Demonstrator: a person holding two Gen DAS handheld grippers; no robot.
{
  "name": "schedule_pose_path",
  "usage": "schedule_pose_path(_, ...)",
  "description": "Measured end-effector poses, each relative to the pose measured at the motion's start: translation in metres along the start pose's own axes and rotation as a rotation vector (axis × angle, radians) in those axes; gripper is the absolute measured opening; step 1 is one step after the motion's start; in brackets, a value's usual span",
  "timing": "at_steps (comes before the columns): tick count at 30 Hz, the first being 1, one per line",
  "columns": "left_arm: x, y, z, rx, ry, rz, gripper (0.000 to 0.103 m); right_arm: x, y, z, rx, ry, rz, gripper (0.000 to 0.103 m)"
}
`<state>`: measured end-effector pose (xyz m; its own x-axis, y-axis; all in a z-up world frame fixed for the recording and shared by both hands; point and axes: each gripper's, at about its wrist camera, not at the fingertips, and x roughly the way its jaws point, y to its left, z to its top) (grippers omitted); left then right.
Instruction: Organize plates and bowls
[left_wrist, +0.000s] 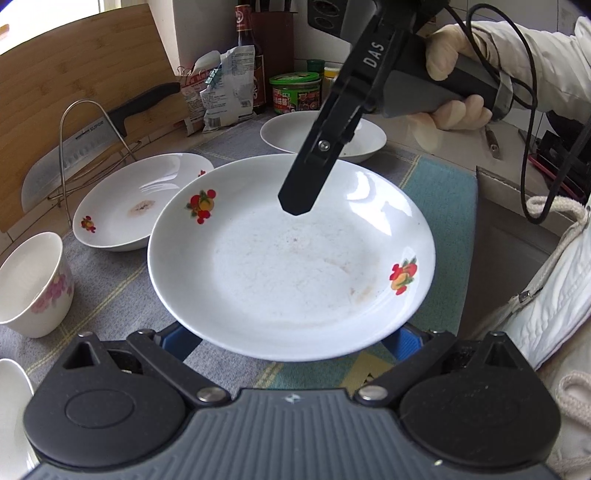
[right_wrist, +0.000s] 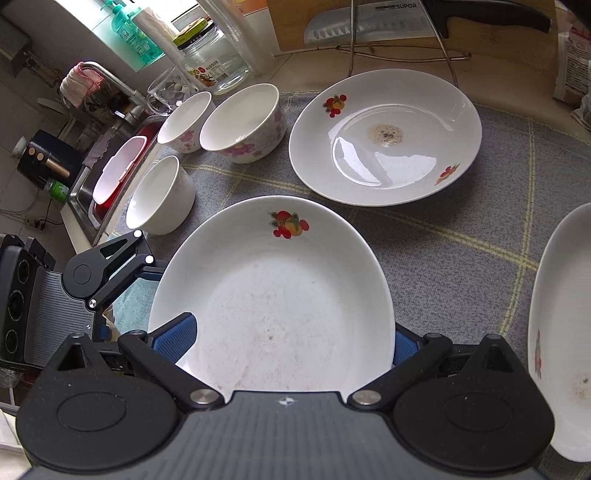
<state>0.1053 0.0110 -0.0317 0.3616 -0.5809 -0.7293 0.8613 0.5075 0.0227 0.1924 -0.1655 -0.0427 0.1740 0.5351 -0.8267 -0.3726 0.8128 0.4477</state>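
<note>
While three white plates sit over the grey mat (right_wrist: 461, 258) on the table, the nearest plate (right_wrist: 273, 295) lies between both tools: the left tool (left_wrist: 291, 343) and right tool (right_wrist: 291, 339) each have blue pads at its rim, though whether they clench it I cannot tell. Three floral bowls (right_wrist: 242, 122) stand clustered at the mat's edge.

Left hand-held gripper (left_wrist: 291, 341): black linkage arms, silver pivot screws, blue ribbed finger pads (left_wrist: 404, 341), grey ridged body bearing a small white emblem. Right hand-held gripper (left_wrist: 295, 205), at 12 o'clock: black finger marked "DAS", one silver screw, grey handle, black cable (left_wrist: 524, 122). Gloved hand (left_wrist: 452, 85): cream; white sleeve (left_wrist: 532, 51).
</note>
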Motion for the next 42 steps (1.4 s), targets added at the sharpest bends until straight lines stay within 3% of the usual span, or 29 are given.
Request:
schedule_pose_path(24,0.073,-0.034,0.087,0.065,0.000,-0.044,0.100,-0.076,-0.095,-0.019,0.051,-0.077,-0.039,0.103)
schedule_pose_path(42,0.121,-0.043,0.129,0.066,0.027,-0.045,0.100,-0.100,-0.159,-0.021,0.081,-0.110,-0.037,0.103)
